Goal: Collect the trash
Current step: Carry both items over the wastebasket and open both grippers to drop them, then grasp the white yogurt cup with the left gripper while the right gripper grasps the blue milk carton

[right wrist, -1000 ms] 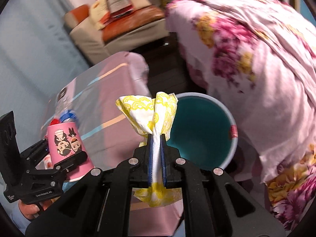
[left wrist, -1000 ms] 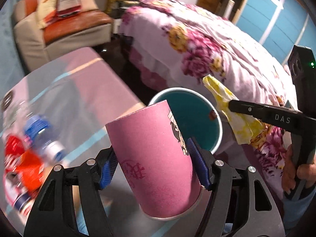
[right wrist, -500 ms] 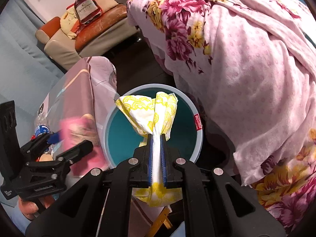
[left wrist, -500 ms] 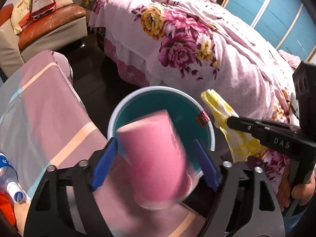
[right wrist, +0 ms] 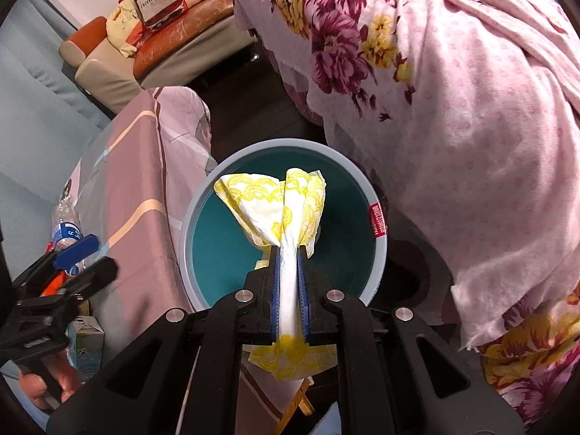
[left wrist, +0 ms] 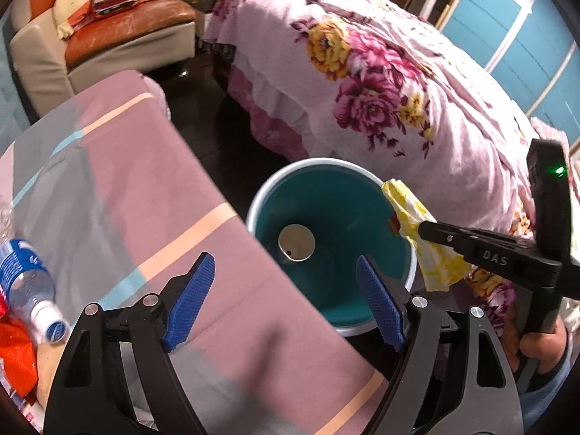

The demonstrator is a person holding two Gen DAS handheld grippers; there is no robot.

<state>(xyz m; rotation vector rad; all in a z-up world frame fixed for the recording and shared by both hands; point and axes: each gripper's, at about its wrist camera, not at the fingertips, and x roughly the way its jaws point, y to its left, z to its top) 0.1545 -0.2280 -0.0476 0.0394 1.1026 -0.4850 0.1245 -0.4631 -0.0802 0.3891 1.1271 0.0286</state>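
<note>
My left gripper [left wrist: 283,258] stands open with nothing between its blue pads, above the table edge and the teal bin [left wrist: 261,207]. Down inside the bin lies the cup [left wrist: 296,243], only its pale round end showing. A yellow-patterned napkin [right wrist: 275,203] hangs over the bin [right wrist: 188,217] in my right gripper [right wrist: 288,250]. Its jaws are opening, and the pads still pinch the napkin's twisted middle. In the left wrist view the right gripper [left wrist: 424,230] holds the napkin [left wrist: 409,217] at the bin's right rim. The left gripper [right wrist: 90,259] appears at the left edge of the right wrist view.
The table has a pink striped cloth [left wrist: 127,199]. A plastic bottle [left wrist: 25,282] and an orange-red wrapper [left wrist: 14,355] lie at its left. A small carton [right wrist: 85,348] sits near the left hand. A flowered bed [left wrist: 398,108] rises right behind the bin, with a sofa [left wrist: 108,36] beyond.
The left gripper carried the pink cup over the bin, opened and dropped it in. The right gripper came down over the bin with the napkin.
</note>
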